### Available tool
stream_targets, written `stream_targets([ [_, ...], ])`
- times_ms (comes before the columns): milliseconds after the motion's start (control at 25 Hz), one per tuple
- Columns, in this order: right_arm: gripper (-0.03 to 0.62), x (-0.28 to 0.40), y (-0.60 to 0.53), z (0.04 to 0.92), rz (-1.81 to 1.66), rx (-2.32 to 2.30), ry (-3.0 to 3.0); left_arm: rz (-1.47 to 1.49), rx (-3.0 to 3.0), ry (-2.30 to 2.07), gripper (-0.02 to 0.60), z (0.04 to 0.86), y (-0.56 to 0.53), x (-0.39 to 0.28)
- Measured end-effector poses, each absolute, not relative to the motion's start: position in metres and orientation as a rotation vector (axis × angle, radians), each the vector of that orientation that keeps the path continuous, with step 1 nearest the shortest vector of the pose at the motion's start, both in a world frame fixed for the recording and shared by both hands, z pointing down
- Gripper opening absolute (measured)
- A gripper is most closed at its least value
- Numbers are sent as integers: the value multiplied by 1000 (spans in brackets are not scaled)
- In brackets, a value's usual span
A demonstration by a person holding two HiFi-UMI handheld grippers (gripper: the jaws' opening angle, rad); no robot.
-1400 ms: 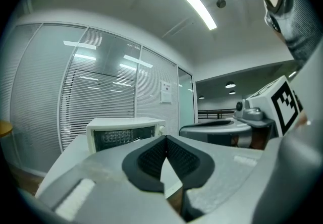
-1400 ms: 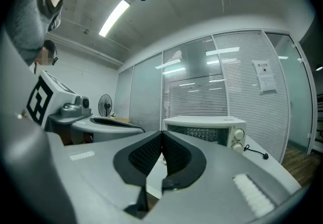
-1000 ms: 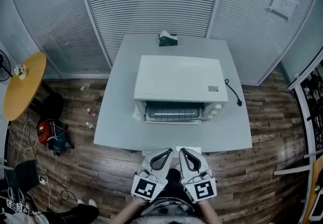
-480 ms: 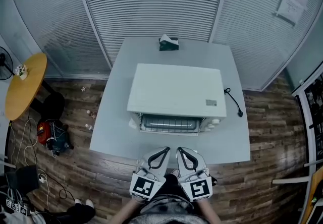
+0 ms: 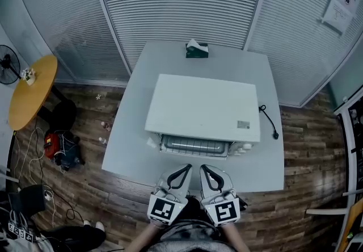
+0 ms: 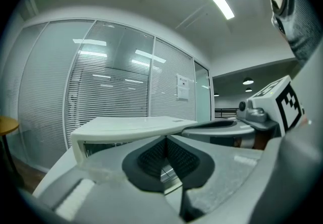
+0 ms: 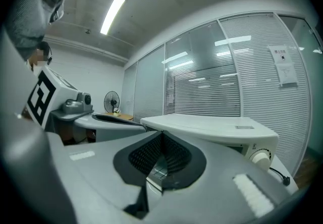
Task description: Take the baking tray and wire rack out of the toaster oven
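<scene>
Both tools are closed and hold nothing. The left gripper (image 5: 186,168) has its ribbed black pads pressed flat together, and so does the right gripper (image 5: 202,168). The two are side by side, almost touching, tips forward and nearly level, above the near edge of the grey table (image 5: 133,143).

Straight ahead of both tips, a little beyond them, stands the white toaster oven (image 5: 201,106), its front facing the grippers. Behind that front the bars of the wire rack (image 5: 195,145) show, inside the oven and just below the line of the jaws. The baking tray cannot be made out, and whether the oven door is open or shut cannot be told.

The oven's control knobs (image 5: 245,147) are ahead and to the right of the right gripper. A black power cord (image 5: 270,123) lies on the table further right. Beyond the oven, at the table's far edge, is a green tissue box (image 5: 197,49). Far off to the left of the left gripper is a round yellow side table (image 5: 31,97).
</scene>
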State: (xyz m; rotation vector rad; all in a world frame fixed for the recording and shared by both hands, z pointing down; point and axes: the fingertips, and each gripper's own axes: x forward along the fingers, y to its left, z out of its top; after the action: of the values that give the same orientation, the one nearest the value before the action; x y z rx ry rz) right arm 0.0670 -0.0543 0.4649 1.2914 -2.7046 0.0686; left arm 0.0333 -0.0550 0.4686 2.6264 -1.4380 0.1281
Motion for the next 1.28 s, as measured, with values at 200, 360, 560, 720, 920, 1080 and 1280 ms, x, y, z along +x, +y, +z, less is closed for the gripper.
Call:
stream_targets([
  [200, 1, 58, -69, 464, 87, 1318, -2689, 95, 2643, -1405, 3, 465, -74, 24],
  [360, 0, 52, -82, 462, 98, 1372, -2651, 82, 2657, -1349, 3, 462, -88, 14],
  [560, 0, 43, -96, 468, 98, 1431, -2604, 61, 2686, -1305, 3, 465, -104, 1],
  [720, 2, 41, -101, 480, 118, 1498, -2546, 93, 2730, -1254, 3, 484, -108, -8],
  [920, 2, 39, -106, 495, 171, 1563, -2502, 186, 2752, -1192, 3, 516, -109, -20],
  [1080, 2, 39, -107, 509, 223, 1578, -2467, 228, 2733, -1168, 3, 534, -110, -24],
  [1280, 2, 36, -108, 534, 330, 1554, -2466, 268, 2671, -1161, 3, 554, -112, -27],
])
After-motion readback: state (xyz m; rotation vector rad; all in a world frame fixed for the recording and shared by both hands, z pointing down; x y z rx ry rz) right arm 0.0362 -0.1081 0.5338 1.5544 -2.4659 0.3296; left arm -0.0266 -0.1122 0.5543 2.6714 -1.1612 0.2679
